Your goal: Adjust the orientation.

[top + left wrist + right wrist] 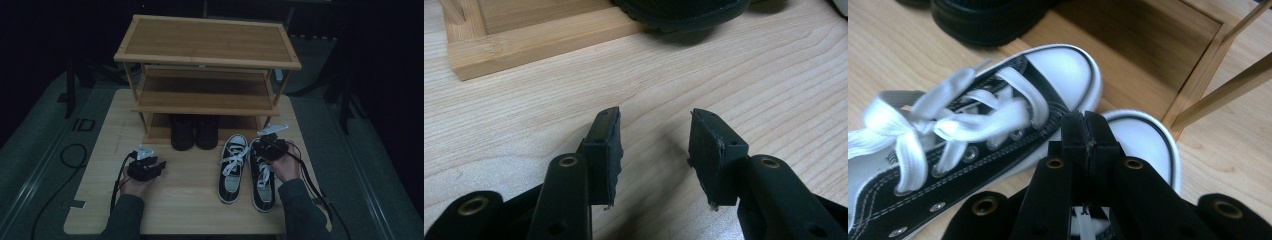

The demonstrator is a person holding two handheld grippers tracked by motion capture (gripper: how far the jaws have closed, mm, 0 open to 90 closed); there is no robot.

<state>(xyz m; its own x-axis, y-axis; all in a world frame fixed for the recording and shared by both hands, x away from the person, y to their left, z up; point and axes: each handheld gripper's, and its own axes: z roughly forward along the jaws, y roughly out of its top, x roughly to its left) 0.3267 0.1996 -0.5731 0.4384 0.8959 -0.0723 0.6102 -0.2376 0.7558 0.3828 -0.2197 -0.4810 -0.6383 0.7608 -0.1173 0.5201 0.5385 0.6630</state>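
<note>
The wooden table is filling the middle of the high view, and the three-tier bamboo shoe rack is standing at its far edge in the upper centre, top and middle shelves bare. A pair of black boots is sitting on the bottom shelf, centre of the frame, toes poking out toward the person. The work in hand looks like putting shoes onto the rack, and the step under way is the pickup of the right sneaker at lower right of the high view. Its mate, the left sneaker, is lying just beside it, both pointing toes toward the rack. Both are black canvas high-tops with white rubber toe caps, white soles and loose white laces; in the right gripper view the near one's laces are flopping untied in the left half. The right gripper is sitting over the front of the right sneaker, jaws pressed fully together; white lace is showing just under them, but whether they are pinching it or the tongue is not clear. The left gripper is resting at lower left of the high view, jaws standing apart over bare wood with nothing between them. Likely next: confirming a firm pinch, then lifting the sneaker up and forward to a free shelf without snagging the laces.
</note>
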